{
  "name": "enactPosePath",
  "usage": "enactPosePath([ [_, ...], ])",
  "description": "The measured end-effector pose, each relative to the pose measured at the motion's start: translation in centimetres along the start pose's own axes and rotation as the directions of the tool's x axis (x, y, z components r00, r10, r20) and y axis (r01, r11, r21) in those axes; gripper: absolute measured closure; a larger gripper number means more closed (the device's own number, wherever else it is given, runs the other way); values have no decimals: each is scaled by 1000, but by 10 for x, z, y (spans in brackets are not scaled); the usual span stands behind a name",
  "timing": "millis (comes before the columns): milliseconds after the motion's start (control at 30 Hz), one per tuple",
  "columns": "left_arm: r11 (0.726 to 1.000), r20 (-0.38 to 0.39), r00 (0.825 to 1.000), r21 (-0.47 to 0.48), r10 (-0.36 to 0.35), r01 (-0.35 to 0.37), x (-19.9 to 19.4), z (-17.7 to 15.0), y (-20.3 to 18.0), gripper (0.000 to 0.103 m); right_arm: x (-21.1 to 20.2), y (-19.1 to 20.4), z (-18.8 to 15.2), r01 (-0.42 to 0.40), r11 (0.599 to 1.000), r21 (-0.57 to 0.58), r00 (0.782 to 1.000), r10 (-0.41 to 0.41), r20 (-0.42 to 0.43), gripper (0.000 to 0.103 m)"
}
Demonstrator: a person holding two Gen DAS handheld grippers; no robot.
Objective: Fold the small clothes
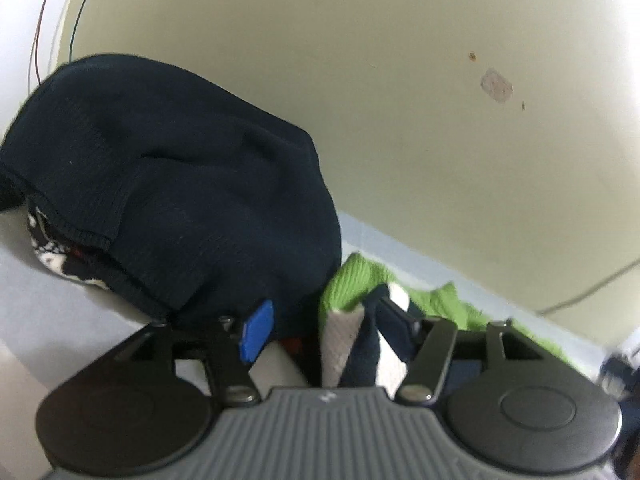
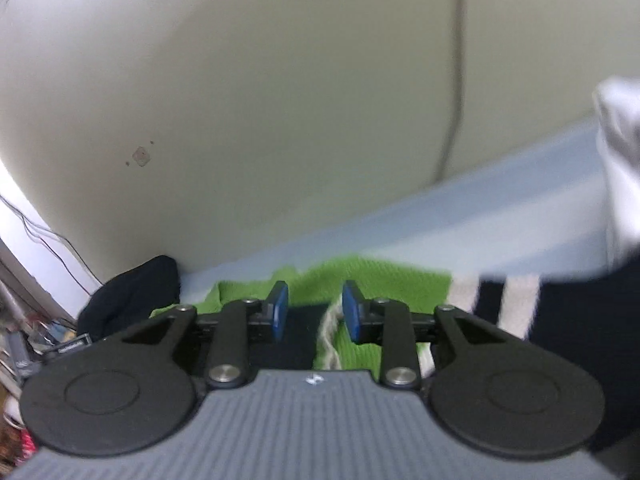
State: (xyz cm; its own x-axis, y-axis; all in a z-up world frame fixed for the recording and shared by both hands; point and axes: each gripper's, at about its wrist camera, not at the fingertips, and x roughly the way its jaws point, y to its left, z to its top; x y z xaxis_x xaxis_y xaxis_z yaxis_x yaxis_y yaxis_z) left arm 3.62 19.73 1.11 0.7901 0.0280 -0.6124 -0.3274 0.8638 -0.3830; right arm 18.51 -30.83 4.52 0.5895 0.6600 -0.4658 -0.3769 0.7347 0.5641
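Where the green garment (image 2: 360,276) lies bunched on the pale blue surface (image 2: 500,208) by the wall (image 2: 280,100), I see navy and white folds mixed into it. My right claw (image 2: 314,312) stands apart over this cloth, pads clear of it. My left claw (image 1: 328,328) stands apart with fabric between its fingers, unclamped. A dark navy knit (image 1: 168,184) is heaped to its left.

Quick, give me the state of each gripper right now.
Left gripper: open, clothes between its fingers, none gripped.
Right gripper: open, over the green garment, holding nothing.
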Motion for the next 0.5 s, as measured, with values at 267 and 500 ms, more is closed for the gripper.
enactPosePath([
  [267,991,-121,991,114,-56,70,1,-11,-10,43,125,131,13,-326,944,-52,894,290,-343,69],
  [500,983,-137,988,158,-73,94,3,-8,-11,43,221,180,-8,-329,941,-75,814,242,-528,69],
])
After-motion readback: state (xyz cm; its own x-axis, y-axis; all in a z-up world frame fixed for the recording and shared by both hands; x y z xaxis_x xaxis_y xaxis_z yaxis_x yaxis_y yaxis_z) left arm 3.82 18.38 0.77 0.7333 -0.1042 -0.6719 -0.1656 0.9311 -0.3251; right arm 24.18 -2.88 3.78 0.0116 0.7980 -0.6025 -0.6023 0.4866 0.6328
